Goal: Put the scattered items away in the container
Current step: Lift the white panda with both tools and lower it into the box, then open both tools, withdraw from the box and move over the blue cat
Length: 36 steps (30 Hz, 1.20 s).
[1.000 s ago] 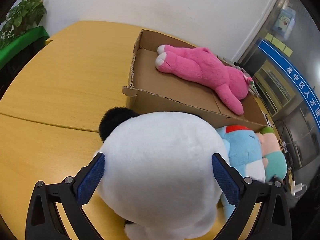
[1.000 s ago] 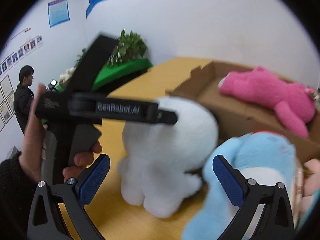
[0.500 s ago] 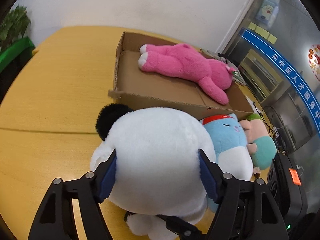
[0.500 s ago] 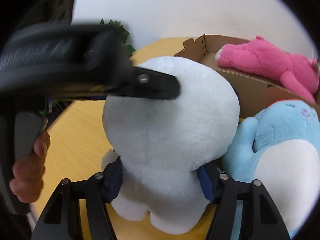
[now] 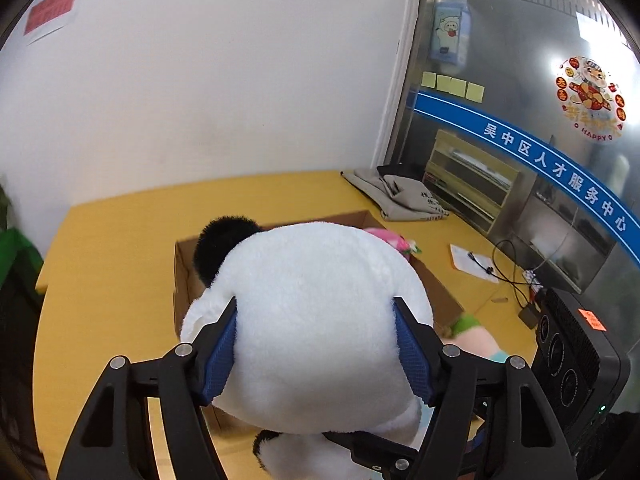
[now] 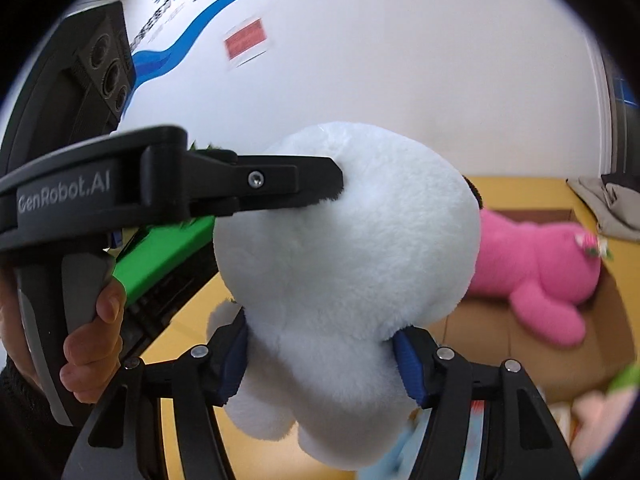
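Observation:
A big white plush panda [image 5: 316,320] with a black ear [image 5: 224,244] is held up off the yellow table by both grippers. My left gripper [image 5: 316,348] is shut on its round head. My right gripper [image 6: 324,360] is shut on its lower body [image 6: 340,272]; the left gripper's black finger [image 6: 280,184] presses into the head there. The cardboard box [image 5: 184,280] lies just beyond and below the panda. A pink plush [image 6: 532,272] lies inside the box [image 6: 520,340].
Another plush, pink and green [image 5: 472,332], lies on the table right of the box. Grey cloth [image 5: 400,196], papers and cables [image 5: 480,264] lie at the far right of the yellow table [image 5: 100,280]. A black device [image 5: 572,356] stands at right.
Both grippers closed on the white panda and lifted it off the table. It now hangs higher, in front of the box. The blue plush dropped out of clear view.

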Each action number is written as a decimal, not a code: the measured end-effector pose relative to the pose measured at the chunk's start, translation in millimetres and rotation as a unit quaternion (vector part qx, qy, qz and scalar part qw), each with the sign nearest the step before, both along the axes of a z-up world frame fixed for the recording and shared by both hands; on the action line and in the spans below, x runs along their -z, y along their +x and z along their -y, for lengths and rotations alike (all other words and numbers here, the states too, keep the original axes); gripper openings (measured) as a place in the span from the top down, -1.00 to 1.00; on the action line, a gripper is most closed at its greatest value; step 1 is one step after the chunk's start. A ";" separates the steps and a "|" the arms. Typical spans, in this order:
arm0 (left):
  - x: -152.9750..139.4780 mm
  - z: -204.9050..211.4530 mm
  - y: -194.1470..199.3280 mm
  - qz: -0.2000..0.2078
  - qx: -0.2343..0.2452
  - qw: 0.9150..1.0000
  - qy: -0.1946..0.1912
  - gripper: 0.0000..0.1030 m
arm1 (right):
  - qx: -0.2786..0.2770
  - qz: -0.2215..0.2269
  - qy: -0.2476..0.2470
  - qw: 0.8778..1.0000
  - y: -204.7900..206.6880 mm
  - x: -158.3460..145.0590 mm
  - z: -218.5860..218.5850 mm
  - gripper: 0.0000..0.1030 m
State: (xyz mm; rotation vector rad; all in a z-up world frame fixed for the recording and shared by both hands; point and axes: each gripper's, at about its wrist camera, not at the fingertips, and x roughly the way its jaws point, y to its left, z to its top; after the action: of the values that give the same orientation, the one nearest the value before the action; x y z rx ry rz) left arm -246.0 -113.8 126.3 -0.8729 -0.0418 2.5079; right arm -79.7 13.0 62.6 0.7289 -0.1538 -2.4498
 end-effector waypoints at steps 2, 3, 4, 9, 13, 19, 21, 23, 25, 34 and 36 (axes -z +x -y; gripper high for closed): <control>9.9 0.4 -38.0 0.012 0.010 1.000 0.005 -0.45 | 0.018 0.000 0.003 1.000 -28.7 0.8 1.2 -0.21; 18.6 1.4 -55.1 0.021 0.013 1.000 0.008 -0.45 | 0.029 0.007 0.004 1.000 -44.6 5.0 2.9 -0.21; 27.9 3.4 -68.4 0.033 0.014 0.999 0.012 -0.45 | 0.038 0.019 0.000 0.999 -62.2 11.5 6.8 -0.21; 114.1 25.0 -119.2 0.128 -0.012 0.992 0.012 -0.45 | 0.052 0.123 0.002 0.991 -107.7 76.6 32.5 -0.20; 156.6 41.8 -114.8 0.166 -0.027 0.985 0.023 -0.45 | 0.043 0.177 0.036 0.983 -112.3 118.6 59.5 -0.20; 167.0 51.6 -108.2 0.174 -0.044 0.984 0.022 -0.74 | 0.054 0.170 0.084 0.980 -98.9 130.0 83.8 -0.34; 164.4 51.2 -104.4 0.170 -0.061 0.983 0.019 -0.83 | 0.047 0.181 0.086 0.979 -101.4 132.5 82.1 -0.45; 154.9 51.2 -96.6 0.153 -0.075 0.985 0.017 -0.83 | 0.040 0.184 0.080 0.979 -95.3 127.2 76.3 -0.49; 132.9 50.9 -73.8 0.116 -0.102 0.988 -0.012 -0.83 | 0.041 0.172 0.086 0.980 -83.3 115.6 67.5 -0.55; 52.7 10.5 69.2 -0.010 -0.159 0.987 -0.034 -1.00 | 0.099 0.061 0.129 0.985 -25.5 59.2 -27.2 -0.61; 52.6 -3.0 94.6 -0.010 -0.170 0.985 -0.027 -1.00 | 0.114 0.050 0.142 0.982 -11.6 51.6 -48.2 -0.61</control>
State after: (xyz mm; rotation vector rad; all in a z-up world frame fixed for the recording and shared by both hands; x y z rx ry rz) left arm -151.4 -110.8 73.7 -0.9270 -0.1259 2.8457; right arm -91.3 61.2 11.0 1.0070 0.0833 -2.6859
